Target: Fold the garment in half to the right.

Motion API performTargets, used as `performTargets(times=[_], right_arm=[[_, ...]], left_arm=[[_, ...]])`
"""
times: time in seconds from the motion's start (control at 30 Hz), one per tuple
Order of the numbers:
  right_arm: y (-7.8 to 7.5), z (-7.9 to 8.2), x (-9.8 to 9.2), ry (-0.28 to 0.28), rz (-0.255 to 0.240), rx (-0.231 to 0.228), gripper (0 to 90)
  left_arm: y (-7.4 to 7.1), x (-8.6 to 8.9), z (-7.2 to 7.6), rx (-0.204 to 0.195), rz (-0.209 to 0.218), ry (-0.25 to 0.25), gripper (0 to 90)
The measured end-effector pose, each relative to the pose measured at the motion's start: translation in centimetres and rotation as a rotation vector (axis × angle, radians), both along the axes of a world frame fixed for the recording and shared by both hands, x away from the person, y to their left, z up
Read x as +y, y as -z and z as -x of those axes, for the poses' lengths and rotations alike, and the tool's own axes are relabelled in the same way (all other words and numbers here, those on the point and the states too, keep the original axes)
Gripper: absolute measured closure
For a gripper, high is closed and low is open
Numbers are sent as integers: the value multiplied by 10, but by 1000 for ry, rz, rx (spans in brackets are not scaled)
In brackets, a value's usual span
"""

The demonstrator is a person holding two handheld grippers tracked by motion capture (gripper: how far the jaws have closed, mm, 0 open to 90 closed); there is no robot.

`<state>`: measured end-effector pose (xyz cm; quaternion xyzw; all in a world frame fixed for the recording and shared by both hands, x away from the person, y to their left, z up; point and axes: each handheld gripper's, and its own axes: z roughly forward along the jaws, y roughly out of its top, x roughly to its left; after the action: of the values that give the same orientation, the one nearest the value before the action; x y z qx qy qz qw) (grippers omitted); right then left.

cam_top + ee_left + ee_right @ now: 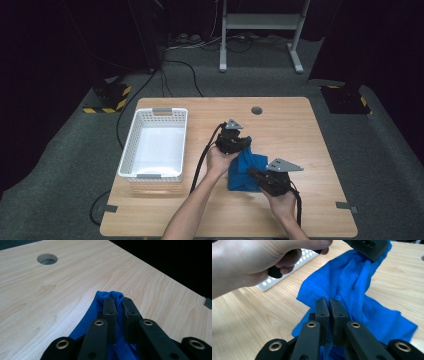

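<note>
A blue cloth (pixel 243 167) hangs bunched between my two grippers over the middle of the wooden table (pixel 280 120). My left gripper (pixel 241 141) is shut on the cloth's far end; in the left gripper view a fold of blue cloth (pixel 110 296) pokes out past the gripper's (pixel 119 302) closed jaws. My right gripper (pixel 253 174) is shut on the near end. In the right gripper view its (pixel 329 302) jaws pinch the cloth (pixel 352 280), which rises toward the other gripper at the top right.
A white slotted basket (pixel 156 145) stands on the left of the table, with nothing in it. A round cable hole (pixel 256 110) sits near the table's far edge. Bare wood lies to the right and near side of the cloth.
</note>
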<state>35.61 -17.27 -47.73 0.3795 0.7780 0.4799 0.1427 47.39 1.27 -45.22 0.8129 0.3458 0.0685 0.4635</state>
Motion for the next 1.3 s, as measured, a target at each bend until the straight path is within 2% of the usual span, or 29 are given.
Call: performTargets(times=[0.2,0.53,0.87,0.97,1.17,1.3], right_arm=[[8,1,-12,28,3,16,859],[19,-1,-25,77,55,12,849],[33,-5,-36,111,72,36,837],[36,-7,-39,124,98,40,821],[39,-9,-42,132,106,42,787],[40,-10,-44,137,101,47,713]], left_arm=[[10,-11,-2,8,-5,0,830],[25,-26,-4,-12,-18,-5,828],[39,-37,-5,-26,-18,-4,825],[43,-39,-6,-23,-18,-6,821],[48,-39,-7,-23,-31,-12,803],[45,-39,-5,-43,-39,-6,745]])
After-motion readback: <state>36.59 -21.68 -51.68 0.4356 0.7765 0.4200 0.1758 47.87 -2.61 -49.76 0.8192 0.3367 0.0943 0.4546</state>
